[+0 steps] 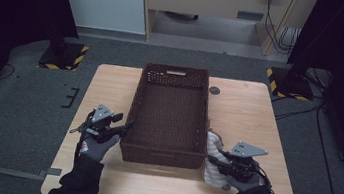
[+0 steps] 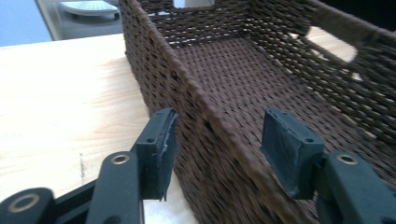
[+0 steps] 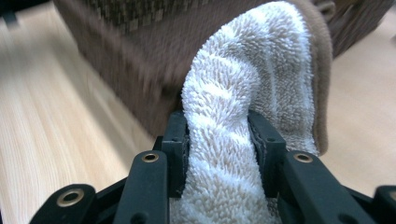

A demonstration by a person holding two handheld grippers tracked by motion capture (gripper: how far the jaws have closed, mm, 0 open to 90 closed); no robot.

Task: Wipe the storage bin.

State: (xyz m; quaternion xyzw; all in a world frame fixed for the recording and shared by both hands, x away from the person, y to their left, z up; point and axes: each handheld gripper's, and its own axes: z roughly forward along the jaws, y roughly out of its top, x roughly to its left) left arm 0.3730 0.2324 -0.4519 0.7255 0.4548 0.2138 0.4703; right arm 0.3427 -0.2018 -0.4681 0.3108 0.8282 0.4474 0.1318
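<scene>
A brown woven basket (image 1: 174,79) stands lengthwise in the middle of the wooden table (image 1: 248,112) with nothing inside it. My left gripper (image 1: 126,126) is open at the basket's near left corner; in the left gripper view (image 2: 215,144) its jaws straddle the basket's wall (image 2: 205,112), one inside and one outside, without clamping it. A white and beige terry towel (image 1: 213,158) lies bunched against the basket's near right corner. My right gripper (image 1: 212,160) is shut on a fold of that towel (image 3: 233,140), which rises between the jaws (image 3: 218,144) toward the basket (image 3: 126,56).
A small dark round disc (image 1: 214,90) lies on the table right of the basket's far end. Bare tabletop runs along both sides of the basket. Black stands with yellow-striped bases (image 1: 64,55) sit on the floor beyond the table's far corners.
</scene>
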